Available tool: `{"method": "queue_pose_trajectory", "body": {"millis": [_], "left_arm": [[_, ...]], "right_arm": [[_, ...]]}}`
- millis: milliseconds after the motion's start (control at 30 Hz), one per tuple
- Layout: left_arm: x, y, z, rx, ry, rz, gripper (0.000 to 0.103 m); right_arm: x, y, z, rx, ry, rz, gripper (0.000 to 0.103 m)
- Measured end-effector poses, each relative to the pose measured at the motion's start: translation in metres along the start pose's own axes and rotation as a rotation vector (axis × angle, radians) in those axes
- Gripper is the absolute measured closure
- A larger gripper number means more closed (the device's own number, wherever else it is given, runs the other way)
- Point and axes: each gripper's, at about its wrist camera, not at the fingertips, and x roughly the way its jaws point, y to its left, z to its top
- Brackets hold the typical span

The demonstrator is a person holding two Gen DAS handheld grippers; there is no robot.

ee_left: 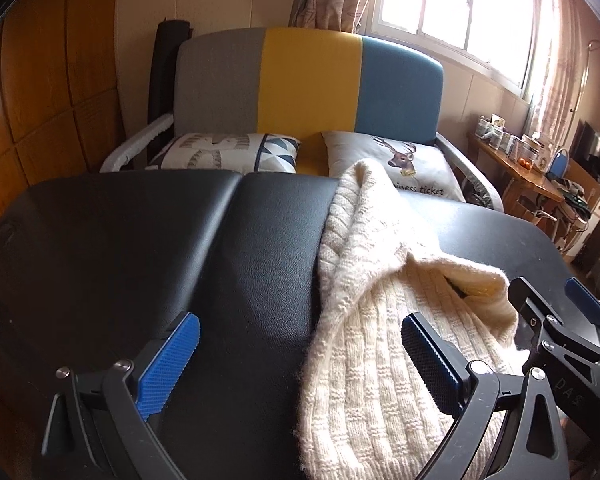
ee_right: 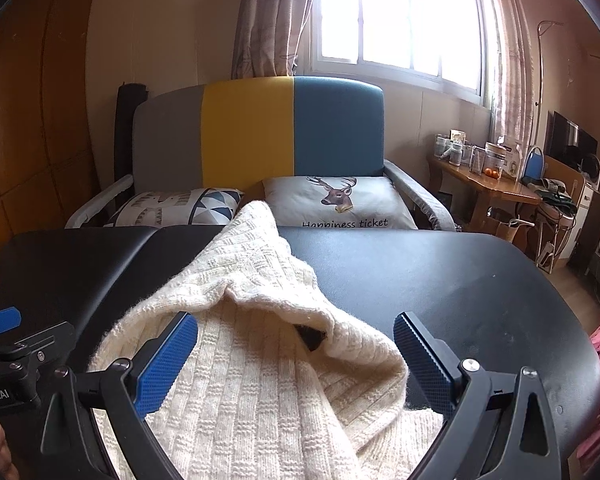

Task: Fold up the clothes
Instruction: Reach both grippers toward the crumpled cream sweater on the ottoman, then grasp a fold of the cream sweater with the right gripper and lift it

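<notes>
Cream knit sweater point(ee_right: 260, 380), rumpled on black tabletop point(ee_right: 440, 280). Left gripper point(ee_left: 300, 364), right gripper point(ee_right: 296, 364): fingers wide apart, empty. Advice: pinch hem corners, spread flat first.

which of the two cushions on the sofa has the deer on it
The right-hand cushion, in front of the blue section of the sofa back: it shows a deer head above the words "Happiness ticket". The left cushion has triangles instead.

Sweater point(ee_right: 260, 360) lying on the table point(ee_right: 440, 280), reaching from its near edge toward its far edge, sofa point(ee_right: 292, 128) sitting behind the far edge, two pillows point(ee_right: 340, 200) resting on it, desk point(ee_right: 496, 188) standing right of it.
</notes>
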Motion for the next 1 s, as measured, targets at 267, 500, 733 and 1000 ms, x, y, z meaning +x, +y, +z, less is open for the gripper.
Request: {"method": "queue_pose_trajectory", "body": {"millis": [267,500,733,1000], "left_arm": [[-0.003,0.007,-0.009,0.006,-0.002,-0.069,0.001],[0.003,-0.001,-0.02,0.117,0.017,-0.117,0.001],[0.017,-0.017,-0.026,0.147,0.09,-0.233,0.001],[0.015,-0.043,-0.034,0.236,0.108,-0.261,0.001]], "right_arm": [[0.008,-0.023,-0.015,0.069,0.07,0.169,0.002],[0.025,-0.111,-0.048,0.38,0.214,0.346,0.013],[0.059,-0.176,-0.087,0.733,0.336,0.456,0.024],[0.091,-0.178,-0.088,0.736,0.347,0.508,0.032]]}}
